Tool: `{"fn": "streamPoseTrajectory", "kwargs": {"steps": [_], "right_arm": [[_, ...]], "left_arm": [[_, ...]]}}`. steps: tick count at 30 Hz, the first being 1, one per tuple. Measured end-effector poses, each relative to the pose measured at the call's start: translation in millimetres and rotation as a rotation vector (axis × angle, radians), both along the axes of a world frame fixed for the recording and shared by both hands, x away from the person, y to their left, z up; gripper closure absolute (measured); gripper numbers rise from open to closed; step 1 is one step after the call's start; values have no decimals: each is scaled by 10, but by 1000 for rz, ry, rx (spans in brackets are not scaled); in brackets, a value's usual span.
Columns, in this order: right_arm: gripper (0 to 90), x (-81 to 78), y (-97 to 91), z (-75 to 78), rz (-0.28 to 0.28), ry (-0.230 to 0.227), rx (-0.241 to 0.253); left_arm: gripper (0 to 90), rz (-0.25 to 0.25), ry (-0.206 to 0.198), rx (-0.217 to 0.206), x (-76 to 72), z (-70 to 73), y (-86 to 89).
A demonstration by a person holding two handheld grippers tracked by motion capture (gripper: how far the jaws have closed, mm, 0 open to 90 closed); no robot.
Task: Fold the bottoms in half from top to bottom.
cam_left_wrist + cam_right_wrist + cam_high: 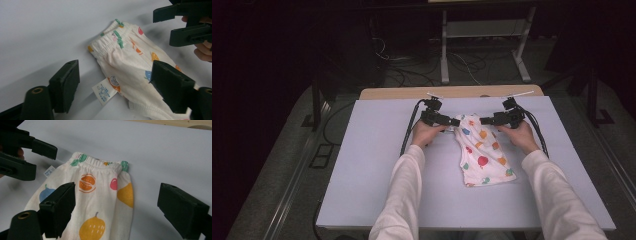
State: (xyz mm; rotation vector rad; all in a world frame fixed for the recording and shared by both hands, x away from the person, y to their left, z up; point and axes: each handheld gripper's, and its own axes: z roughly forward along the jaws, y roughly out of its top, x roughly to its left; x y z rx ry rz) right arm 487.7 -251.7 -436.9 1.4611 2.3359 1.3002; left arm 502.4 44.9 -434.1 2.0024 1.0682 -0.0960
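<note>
White shorts (481,152) printed with coloured fruit lie folded on the white bench (362,165), the elastic waistband at the far end and the legs trailing toward the person. The left tongs (455,122) sit at the left corner of the waistband and the right tongs (482,121) at its right corner, the two tips facing each other across the band. In the left gripper view the left tongs (113,82) stand open, with the shorts (130,65) and their sewn-in label (103,91) lying between the jaws and no pad pressing on the cloth; the right tongs (162,27) appear at the upper right, also apart. In the right gripper view the right tongs (116,207) are open over the waistband end of the shorts (100,195), the cloth lying flat on the bench (162,150) between the jaws, ungripped; the left tongs (40,157) show at the upper left near the label. Both hands rest low by the bench, white sleeves coming in from the near edge.
</note>
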Motion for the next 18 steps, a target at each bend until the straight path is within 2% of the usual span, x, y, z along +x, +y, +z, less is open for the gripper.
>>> {"fn": "streamPoseTrajectory", "kwargs": {"steps": [5, 9, 13, 18], "right_arm": [[182, 13, 3, -36, 7, 4, -9], [203, 26, 13, -72, 10, 14, -23], [253, 39, 27, -118, 10, 32, -25], [332, 48, 47, -163, 17, 35, -22]], "left_arm": [[375, 17, 17, 19, 12, -57, -36], [430, 5, 29, 22, 12, -96, -62], [459, 1, 38, 39, 12, -131, -84], [482, -1, 34, 30, 3, -148, -126]]}}
